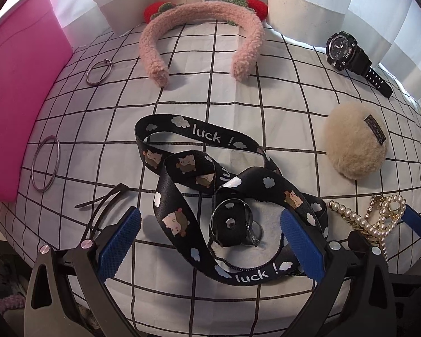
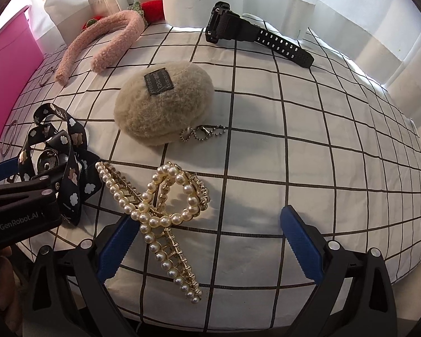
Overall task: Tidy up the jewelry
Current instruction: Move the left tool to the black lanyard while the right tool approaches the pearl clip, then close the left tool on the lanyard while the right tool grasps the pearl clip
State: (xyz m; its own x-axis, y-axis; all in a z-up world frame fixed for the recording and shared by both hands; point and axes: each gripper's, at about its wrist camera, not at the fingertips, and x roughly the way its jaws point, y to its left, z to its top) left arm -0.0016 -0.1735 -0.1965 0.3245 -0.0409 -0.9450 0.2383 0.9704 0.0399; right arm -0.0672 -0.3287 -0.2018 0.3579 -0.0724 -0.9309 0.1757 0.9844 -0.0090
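Observation:
A black lanyard (image 1: 199, 174) printed "luck !" lies crumpled on the white checked cloth (image 1: 238, 90), its metal ring and snap between the blue fingers of my left gripper (image 1: 210, 220), which stands open around it. A pearl and gold hair claw (image 2: 160, 210) lies against the left finger of my right gripper (image 2: 209, 219), also open and holding nothing. The same hair claw (image 1: 379, 216) shows at the lower right of the left wrist view. A black sport watch (image 1: 348, 53) lies at the far right. Two metal bangles (image 1: 45, 167) (image 1: 99, 71) lie on the left.
A pink box (image 1: 16, 98) stands along the left edge. A fluffy pink headband (image 1: 199, 22) lies at the back by pale curtains. A beige furry pouch (image 2: 165, 106) with a ball chain (image 2: 202, 133) sits mid-cloth. A black cable tie (image 1: 103, 199) lies near the left finger.

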